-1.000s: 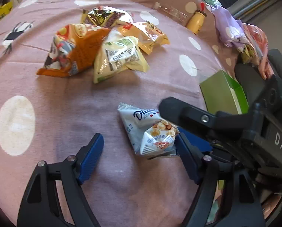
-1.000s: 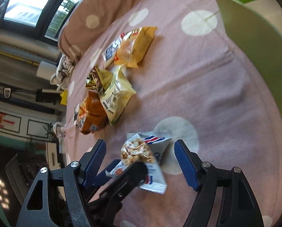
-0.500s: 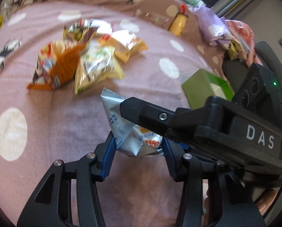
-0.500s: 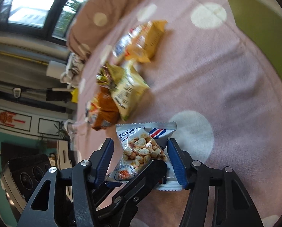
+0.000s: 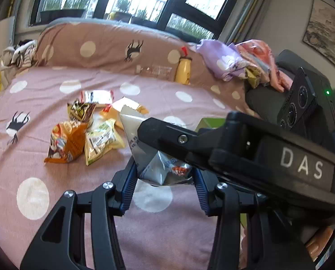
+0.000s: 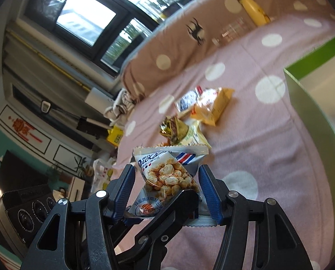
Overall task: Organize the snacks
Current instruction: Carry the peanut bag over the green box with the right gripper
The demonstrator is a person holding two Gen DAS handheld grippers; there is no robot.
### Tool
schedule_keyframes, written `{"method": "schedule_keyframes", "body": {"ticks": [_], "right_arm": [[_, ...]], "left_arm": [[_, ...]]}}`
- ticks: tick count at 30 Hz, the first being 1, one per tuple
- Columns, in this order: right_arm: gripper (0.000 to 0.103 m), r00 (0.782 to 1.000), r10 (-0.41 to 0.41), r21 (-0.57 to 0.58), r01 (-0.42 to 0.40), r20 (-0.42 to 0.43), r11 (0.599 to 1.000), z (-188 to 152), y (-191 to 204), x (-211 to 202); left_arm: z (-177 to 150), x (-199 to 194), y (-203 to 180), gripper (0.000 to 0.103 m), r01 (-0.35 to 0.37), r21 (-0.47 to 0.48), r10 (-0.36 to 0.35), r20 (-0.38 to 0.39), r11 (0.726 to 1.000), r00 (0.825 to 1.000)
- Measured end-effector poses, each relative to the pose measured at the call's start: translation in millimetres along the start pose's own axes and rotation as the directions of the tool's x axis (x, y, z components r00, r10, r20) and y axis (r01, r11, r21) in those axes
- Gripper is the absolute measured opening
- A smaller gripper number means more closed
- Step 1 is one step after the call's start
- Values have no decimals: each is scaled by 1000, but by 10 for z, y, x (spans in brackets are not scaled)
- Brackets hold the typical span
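A white snack bag printed with round puffs hangs above the pink dotted bedspread. My right gripper is shut on it, its blue pads pressing both sides. In the left wrist view the same white snack bag shows its silvery back, and my left gripper is shut on its lower part. One finger of the right gripper crosses in front of the bag and hides part of it. A finger of the left gripper covers the bag's bottom in the right wrist view.
A pile of several snack bags lies on the bedspread to the left. A green box with a white inside stands open on the right. A yellow bottle leans on the pillow; crumpled clothes lie at the back right.
Both grippers closed on the white bag, which lay on the bedspread, and raised it. Both views have tilted up, so the windows now show.
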State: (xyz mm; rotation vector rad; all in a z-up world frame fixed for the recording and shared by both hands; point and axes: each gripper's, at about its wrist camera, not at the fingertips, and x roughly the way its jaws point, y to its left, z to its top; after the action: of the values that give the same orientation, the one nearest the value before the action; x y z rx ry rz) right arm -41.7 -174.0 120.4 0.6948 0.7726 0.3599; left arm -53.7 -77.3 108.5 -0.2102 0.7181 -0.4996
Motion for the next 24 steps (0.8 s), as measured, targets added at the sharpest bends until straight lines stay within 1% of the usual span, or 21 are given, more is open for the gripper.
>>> {"method": "schedule_keyframes", "body": {"ticks": [5, 8, 15, 19, 24], "right_arm": [[62, 999, 14, -28, -13, 42, 1000, 2, 60, -136], [62, 998, 20, -31, -18, 67, 999, 28, 79, -218], [62, 993, 14, -6, -14, 117, 1000, 91, -41, -438], [62, 988, -3, 15, 1, 152, 1000, 127, -130, -571], [62, 980, -33, 63, 21, 198, 998, 173, -300, -731]], "left_arm": [[18, -82, -64, 46, 11, 39, -14, 57, 999, 998], [34, -122, -123, 46, 17, 55, -21, 75, 998, 997], [77, -83, -353, 47, 38, 113, -47, 79, 993, 996], [109, -24, -496, 46, 66, 146, -77, 74, 987, 994], [147, 118, -677, 46, 111, 182, -121, 45, 977, 992]]}}
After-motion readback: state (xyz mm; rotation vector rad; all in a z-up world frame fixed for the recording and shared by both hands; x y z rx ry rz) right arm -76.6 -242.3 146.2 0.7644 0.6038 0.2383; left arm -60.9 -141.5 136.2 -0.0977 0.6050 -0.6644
